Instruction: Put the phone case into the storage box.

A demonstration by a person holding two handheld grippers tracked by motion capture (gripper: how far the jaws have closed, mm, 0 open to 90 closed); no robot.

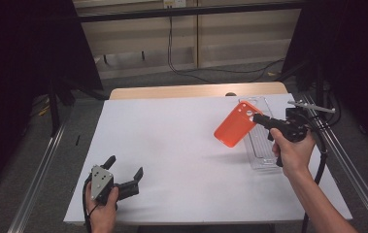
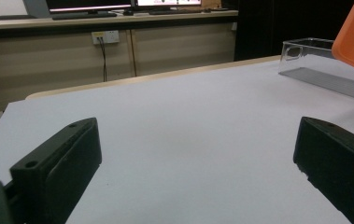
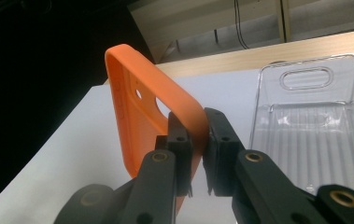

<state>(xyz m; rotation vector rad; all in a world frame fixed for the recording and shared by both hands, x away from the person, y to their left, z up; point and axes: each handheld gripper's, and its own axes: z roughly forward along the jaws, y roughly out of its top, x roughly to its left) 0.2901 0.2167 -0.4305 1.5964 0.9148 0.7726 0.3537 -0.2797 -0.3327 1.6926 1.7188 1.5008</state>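
A: Right, where's the orange case point(image 1: 234, 124)?

B: My right gripper point(image 1: 258, 118) has it, jaws pinched on one edge by the camera cutout. I see it lifted off the white sheet point(image 1: 172, 155), tilted, just left of the clear case point(image 1: 261, 145) lying flat there.

A: And your left gripper point(image 1: 123, 170)?

B: Low at the near left corner, jaws spread wide, nothing between them, well apart from both cases.

1. The left gripper point(image 1: 125, 171) is held low near the table's front left corner by the left hand point(image 1: 103, 209), jaws spread wide
2. The right gripper point(image 1: 258, 118) is raised by the right hand point(image 1: 292, 151), forearm extended, jaws clamped together
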